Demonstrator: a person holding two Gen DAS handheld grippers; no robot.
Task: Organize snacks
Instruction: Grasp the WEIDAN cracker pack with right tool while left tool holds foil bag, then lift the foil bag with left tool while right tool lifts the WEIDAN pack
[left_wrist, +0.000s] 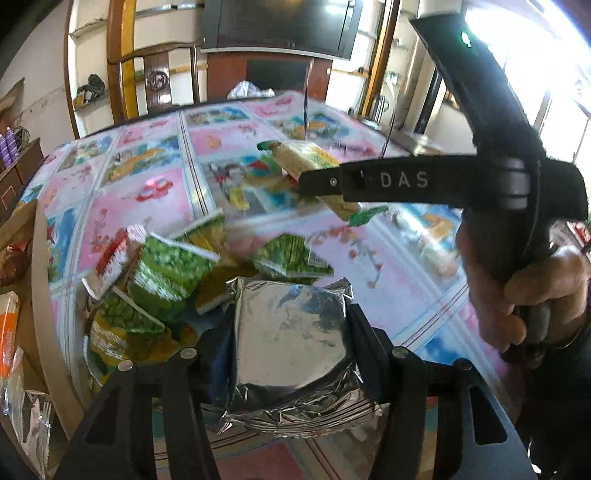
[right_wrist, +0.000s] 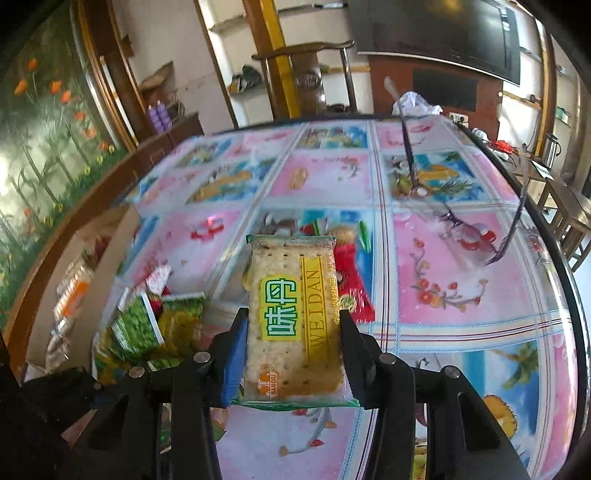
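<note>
Left gripper (left_wrist: 291, 343): its fingers (left_wrist: 364, 332) were clamped on a silver foil packet (left_wrist: 291, 332), one on each side, the packet lifted above the worktop.
Right gripper (right_wrist: 293, 347): its fingers (right_wrist: 236, 354) were pressed against both long edges of a cracker packet (right_wrist: 291, 317) with green and yellow lettering, held flat and pointing away from the camera.
Right hand (left_wrist: 517, 291): seen from the left wrist view, to the right of the left fingers, it gripped the handle of the right gripper, whose fingers carried the cracker packet further out over the worktop.
Snack pile (left_wrist: 166, 273): green pea packets and a red-and-white one lay loosely heaped just left of and beyond the left fingers.
Cardboard box (right_wrist: 92, 258): open, at the far left edge, left of the pile, with orange-marked packets inside.
Worktop (right_wrist: 461, 258): covered in a glossy cloth of pink and blue picture squares.
Dark cable (right_wrist: 410, 147): lay across the cloth, well beyond the right fingers.
Chair (right_wrist: 306, 55): wooden, beyond the far edge.
</note>
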